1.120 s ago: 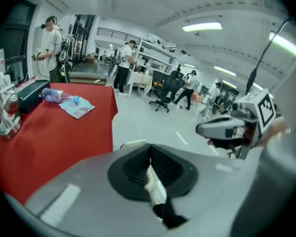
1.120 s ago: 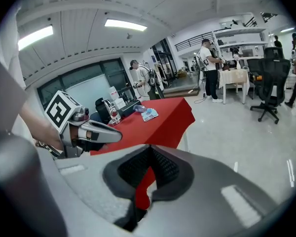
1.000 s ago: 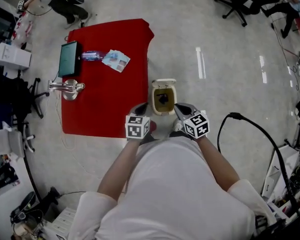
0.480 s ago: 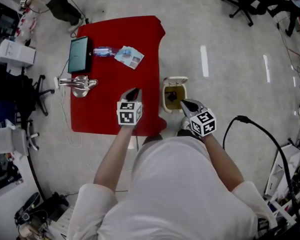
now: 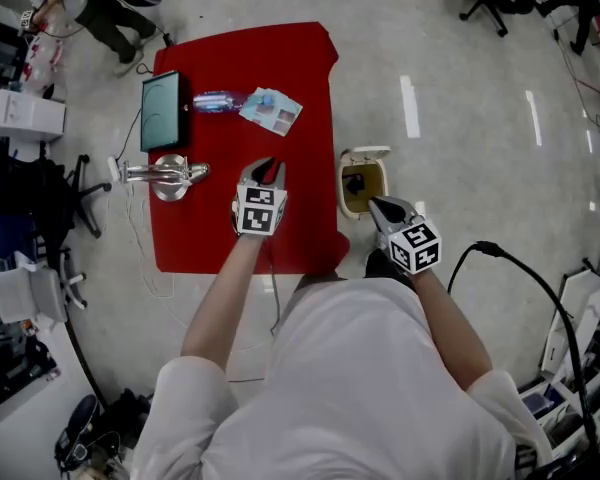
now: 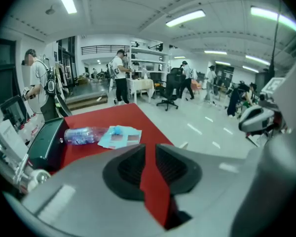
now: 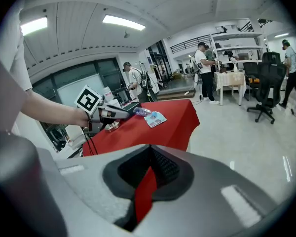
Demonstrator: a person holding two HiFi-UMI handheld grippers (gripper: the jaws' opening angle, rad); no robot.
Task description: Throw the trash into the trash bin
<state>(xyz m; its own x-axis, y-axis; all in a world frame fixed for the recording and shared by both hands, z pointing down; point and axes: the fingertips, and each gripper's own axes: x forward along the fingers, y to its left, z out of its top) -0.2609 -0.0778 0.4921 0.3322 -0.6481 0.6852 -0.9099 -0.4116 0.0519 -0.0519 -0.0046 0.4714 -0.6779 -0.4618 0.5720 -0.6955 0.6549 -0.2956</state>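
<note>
Spanning the middle of the head view is one surface (image 5: 280, 68) draped in red cloth, standing on a pale glossy floor (image 5: 460, 88). Four things lie on it, all toward its far left part. One dark tablet (image 5: 161, 113) lies flat near the left edge. Nearer the person is one shiny metal object (image 5: 165, 174) whose kind I cannot make out. Just right of the tablet's far end lies one clear plastic bottle (image 5: 213, 101) on its side. Just beside it is one blue and white packet (image 5: 271, 110). These two pieces of trash are on the cloth, well apart from the bin.

One small trash bin (image 5: 363, 183) stands on the floor just beside the surface's right edge. Its lid is tipped open and one dark lump (image 5: 357, 182) is inside.

There are two grippers, each carrying one marker cube. The left gripper (image 5: 267, 165) hangs over the near middle of the red cloth, pointing toward the bottle and packet but short of them. Its jaws are opening, a narrow gap stands between the pads, and only cloth shows through it. The right gripper (image 5: 376, 202) sits at the bin's near right corner. Its jaw tips are pressed together with nothing pinched.
</note>
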